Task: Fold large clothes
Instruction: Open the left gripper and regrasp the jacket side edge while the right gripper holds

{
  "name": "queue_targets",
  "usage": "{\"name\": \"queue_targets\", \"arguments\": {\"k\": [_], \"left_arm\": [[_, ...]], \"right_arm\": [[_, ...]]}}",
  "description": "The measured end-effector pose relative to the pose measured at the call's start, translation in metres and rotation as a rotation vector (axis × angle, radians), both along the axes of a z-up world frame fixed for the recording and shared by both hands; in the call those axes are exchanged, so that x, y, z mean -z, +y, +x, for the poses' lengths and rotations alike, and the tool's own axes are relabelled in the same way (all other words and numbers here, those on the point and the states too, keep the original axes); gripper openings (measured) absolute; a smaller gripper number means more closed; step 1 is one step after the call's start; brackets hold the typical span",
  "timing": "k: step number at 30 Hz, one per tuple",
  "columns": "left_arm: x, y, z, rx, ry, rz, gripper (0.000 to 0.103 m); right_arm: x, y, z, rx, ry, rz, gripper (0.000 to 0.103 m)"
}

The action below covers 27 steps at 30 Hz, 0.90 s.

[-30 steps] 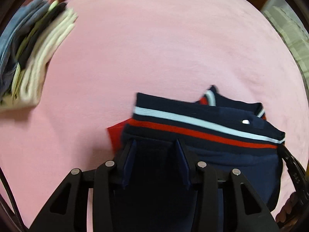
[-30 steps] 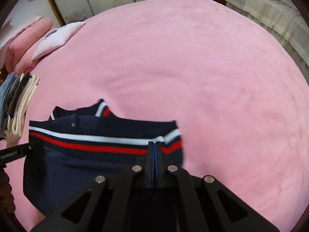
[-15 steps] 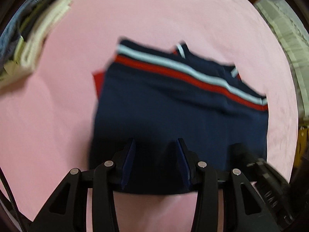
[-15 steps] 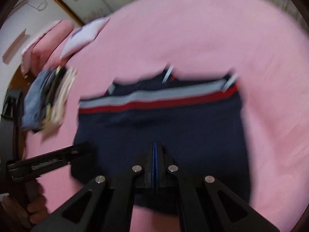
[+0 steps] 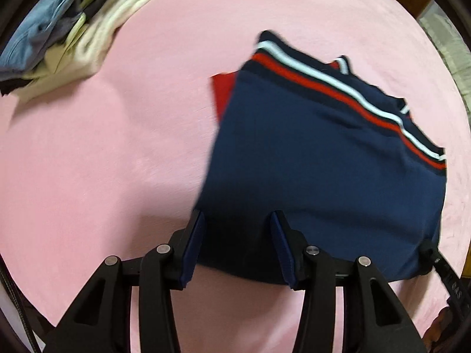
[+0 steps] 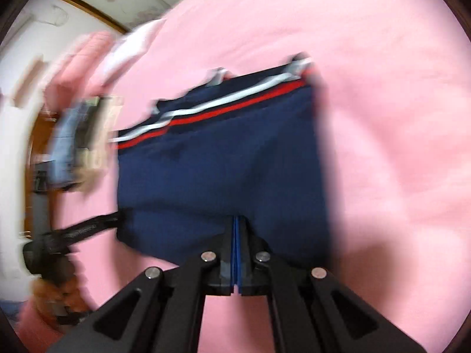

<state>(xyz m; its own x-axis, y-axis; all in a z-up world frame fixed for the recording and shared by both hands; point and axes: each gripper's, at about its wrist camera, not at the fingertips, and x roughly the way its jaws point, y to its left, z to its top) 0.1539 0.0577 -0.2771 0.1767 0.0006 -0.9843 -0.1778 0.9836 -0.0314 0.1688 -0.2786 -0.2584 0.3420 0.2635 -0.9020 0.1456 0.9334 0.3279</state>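
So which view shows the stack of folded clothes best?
The left wrist view: the stack of folded clothes sits upper left, only mildly blurred, with blue, dark and cream layers distinguishable. In the right wrist view the stack is a motion-smeared patch at the left edge, with no readable layers.

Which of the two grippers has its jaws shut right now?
The right gripper: its jaws are pressed together at the navy shirt's near edge. The left gripper stands open.

Navy shirt (image 5: 323,176): matt knit cloth, red and white woven stripes. Bed cover (image 5: 103,153): pink, soft, faintly napped cloth. Stack of folded clothes (image 5: 73,29), far-left corner of bed: matt cotton-like cloth. Left claw (image 5: 238,247): matt black plastic, bright metal pins, blue pads (image 5: 194,244).
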Motion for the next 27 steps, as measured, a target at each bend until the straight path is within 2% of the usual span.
{"name": "queue_targets", "arguments": {"k": [1, 2, 3, 4, 6, 7, 9, 11, 14, 17, 21, 23, 25, 27], "left_arm": [[0.001, 0.004, -0.002, -0.019, 0.016, 0.049, 0.051], [0.003, 0.01, -0.006, -0.029, 0.026, 0.085, 0.061], [0.004, 0.015, -0.01, -0.037, 0.029, 0.087, 0.065], [0.003, 0.02, -0.012, -0.052, 0.033, 0.083, 0.065], [0.001, 0.034, -0.021, -0.113, 0.036, 0.039, 0.065], [0.0, 0.038, -0.025, -0.139, 0.036, 0.012, 0.065], [-0.001, 0.046, -0.037, -0.181, 0.038, -0.035, 0.065], [-0.005, 0.05, -0.048, -0.212, 0.033, -0.064, 0.065], [-0.009, 0.045, -0.069, -0.256, 0.008, -0.122, 0.065], [-0.005, 0.043, -0.08, -0.272, -0.002, -0.179, 0.066], [0.004, 0.045, -0.081, -0.277, 0.019, -0.219, 0.066], [0.004, 0.047, -0.088, -0.288, 0.006, -0.249, 0.073], [0.004, 0.05, -0.093, -0.304, -0.009, -0.303, 0.074], [0.007, 0.055, -0.096, -0.316, -0.015, -0.402, 0.076]], "right_arm": [[0.0, -0.009, -0.003, 0.028, 0.001, 0.01, 0.0], [0.0, -0.018, -0.006, 0.059, 0.001, 0.052, 0.0], [-0.001, -0.025, -0.009, 0.104, 0.004, 0.075, 0.0], [-0.003, -0.028, -0.01, 0.123, 0.005, 0.054, 0.0], [-0.014, -0.026, -0.008, 0.145, 0.002, -0.081, 0.0], [-0.02, -0.027, -0.008, 0.155, -0.019, -0.11, 0.001], [-0.03, -0.031, -0.006, 0.163, -0.064, -0.061, 0.005], [-0.039, -0.024, 0.004, 0.158, -0.1, 0.039, 0.005], [-0.042, 0.001, 0.027, 0.124, -0.112, 0.155, 0.005], [-0.036, 0.034, 0.045, 0.074, -0.088, 0.213, 0.005], [-0.019, 0.087, 0.066, -0.038, -0.01, 0.153, 0.005], [-0.002, 0.097, 0.067, -0.063, 0.059, 0.122, 0.005], [0.019, 0.107, 0.068, -0.06, 0.135, 0.075, 0.0], [0.031, 0.109, 0.067, -0.053, 0.131, 0.067, 0.0]]}}
